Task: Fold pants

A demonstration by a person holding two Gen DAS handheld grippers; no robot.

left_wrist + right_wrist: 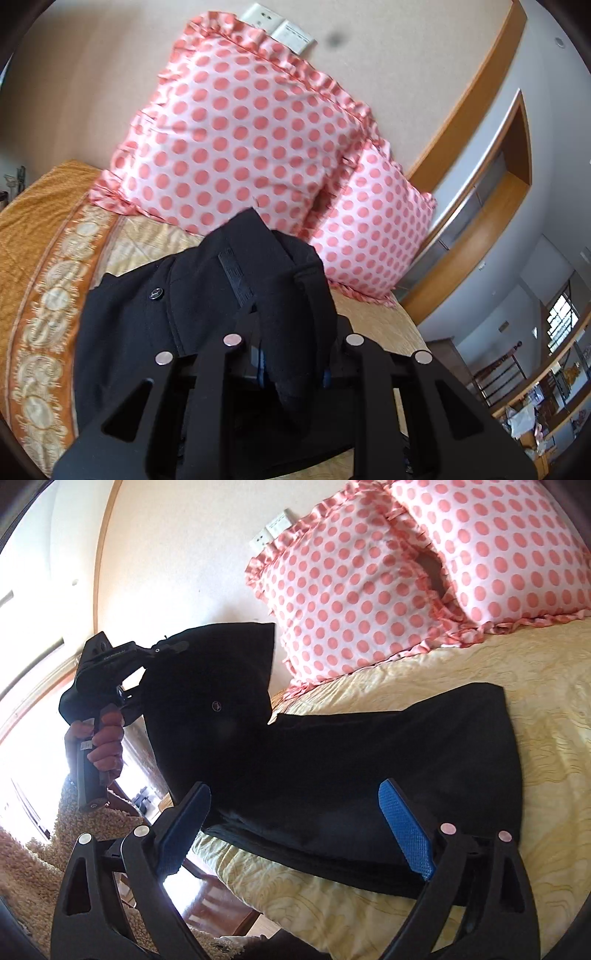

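The black pants [332, 775] lie lengthwise across the bed [498, 672], running left to right. The left gripper [291, 354] is clenched on the raised waist end at left. The right gripper [295, 830] hangs released at their near edge.

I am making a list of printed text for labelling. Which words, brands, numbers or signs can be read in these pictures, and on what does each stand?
Nothing reads with certainty.
Left gripper: pale lettering on its body, too small and blurred to quote.
Black pants: woven marks on a belt loop and a mark on the round button, both unreadable.
Wall switch plates: faint print, too blurred.
White sticker on the handle: unreadable.
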